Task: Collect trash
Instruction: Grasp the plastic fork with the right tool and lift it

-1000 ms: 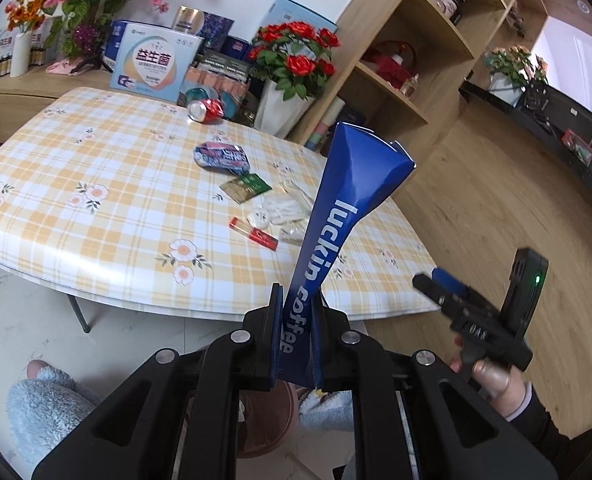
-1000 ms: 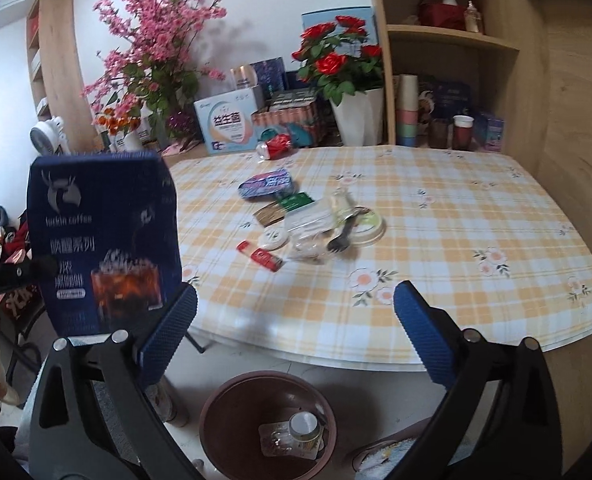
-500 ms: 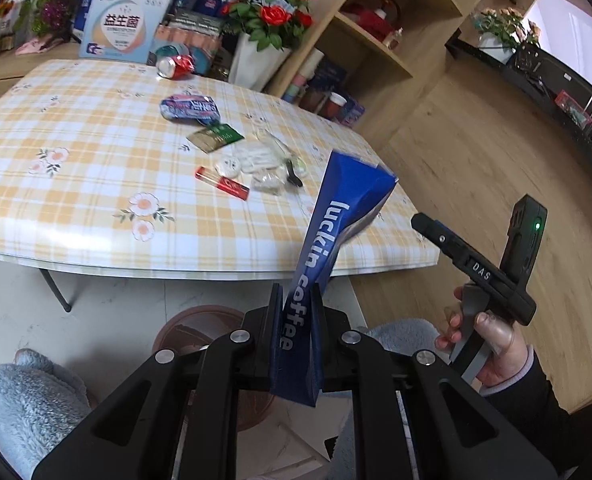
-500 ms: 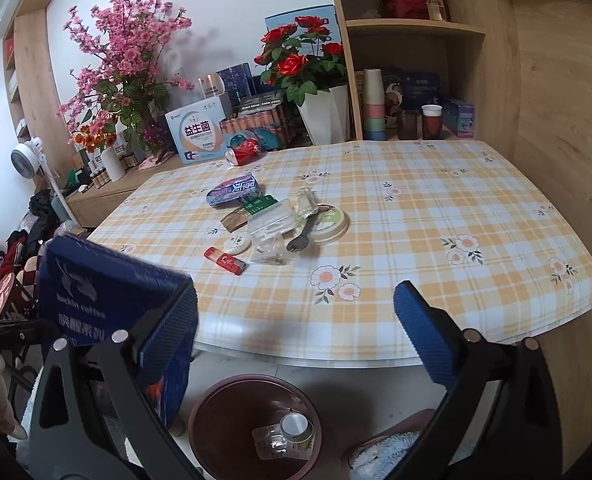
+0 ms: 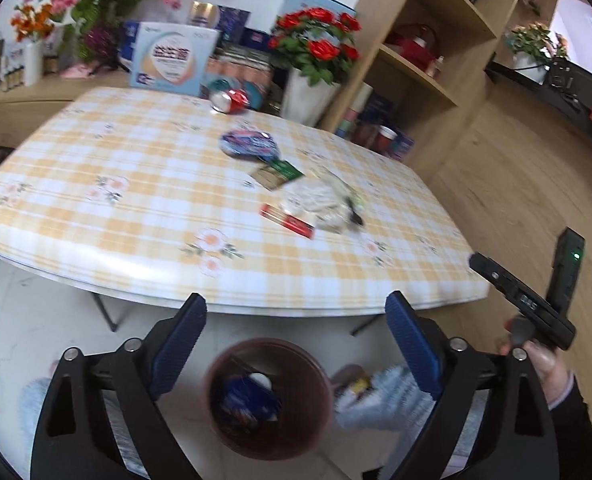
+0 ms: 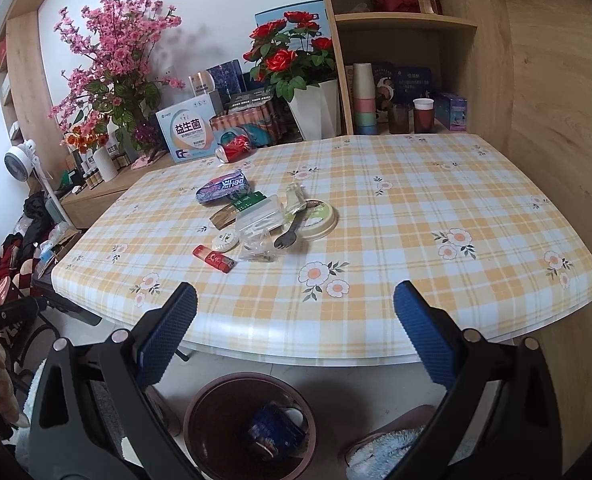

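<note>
Released since a second ago: blue Luckin coffee pouch (image 6: 273, 432) gone from the left gripper (image 5: 296, 344), now lying inside the brown trash bin (image 6: 215, 400) on the floor, below and between both pairs of spread fingers. Left fingers (image 5: 177, 346) wide apart, holding nothing; right gripper (image 6: 296, 340) likewise gaping and empty.

Beyond the bin, the plaid-covered surface (image 6: 416, 208) carrying the remaining litter in one cluster: purple snack wrapper (image 6: 223, 186), clear plastic box (image 6: 261, 212), round paper lid (image 6: 316, 220), black spork (image 6: 289, 236), red sachet (image 6: 213, 258), small white round cap (image 6: 223, 242). Red soda can (image 6: 233, 149) lying on its side at the far edge, well apart from the cluster.

Bin rim partly cut off at the bottom; left view smeared by motion, pouch lettering unreadable there.
</note>
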`<action>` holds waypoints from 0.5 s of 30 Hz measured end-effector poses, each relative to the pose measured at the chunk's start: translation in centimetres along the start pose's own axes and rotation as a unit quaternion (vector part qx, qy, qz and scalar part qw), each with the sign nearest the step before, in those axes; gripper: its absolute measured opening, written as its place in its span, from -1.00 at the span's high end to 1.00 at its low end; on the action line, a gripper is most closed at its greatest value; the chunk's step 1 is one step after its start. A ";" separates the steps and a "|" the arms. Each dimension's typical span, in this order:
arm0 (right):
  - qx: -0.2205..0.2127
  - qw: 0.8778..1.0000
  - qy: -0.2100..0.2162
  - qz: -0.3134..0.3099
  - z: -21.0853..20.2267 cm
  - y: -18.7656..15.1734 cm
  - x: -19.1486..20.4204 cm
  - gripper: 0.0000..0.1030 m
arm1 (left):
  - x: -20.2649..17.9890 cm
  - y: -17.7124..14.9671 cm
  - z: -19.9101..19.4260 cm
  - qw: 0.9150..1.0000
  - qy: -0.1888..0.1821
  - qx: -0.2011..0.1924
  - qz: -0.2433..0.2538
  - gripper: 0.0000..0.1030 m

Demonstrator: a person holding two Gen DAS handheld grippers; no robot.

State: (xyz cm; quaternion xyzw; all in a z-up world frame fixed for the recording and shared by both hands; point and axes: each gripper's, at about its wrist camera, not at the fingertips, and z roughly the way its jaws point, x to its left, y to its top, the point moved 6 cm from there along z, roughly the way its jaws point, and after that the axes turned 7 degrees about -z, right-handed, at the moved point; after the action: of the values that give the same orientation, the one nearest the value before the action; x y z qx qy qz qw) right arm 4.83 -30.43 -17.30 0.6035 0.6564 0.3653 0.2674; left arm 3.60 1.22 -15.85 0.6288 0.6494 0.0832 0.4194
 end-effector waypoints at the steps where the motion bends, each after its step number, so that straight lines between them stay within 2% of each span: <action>1: 0.002 1.000 -0.002 -0.001 0.1 0.0 0.0 -0.89 | 0.3 0.2 0.0 1.000 0.007 -0.002 -0.001 -0.76; 5: 0.010 1.000 -0.009 -0.002 0.4 -0.3 0.1 -0.89 | 1.4 0.8 0.1 0.999 0.032 -0.007 0.000 -0.77; 10: 0.007 1.000 -0.028 -0.010 1.0 -0.5 -0.4 -0.89 | 2.2 1.0 0.5 0.999 0.052 -0.010 -0.001 -0.77; 15: 0.024 0.999 -0.030 0.003 2.7 -0.5 -1.4 -0.89 | 2.7 1.5 1.5 0.998 0.066 -0.011 0.006 -0.77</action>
State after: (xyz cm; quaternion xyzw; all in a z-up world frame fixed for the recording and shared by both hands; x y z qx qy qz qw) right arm 6.81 -31.40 -19.41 0.6222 0.6552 0.3317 0.2712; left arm 6.09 3.22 -17.04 0.6211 0.6711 0.1344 0.3819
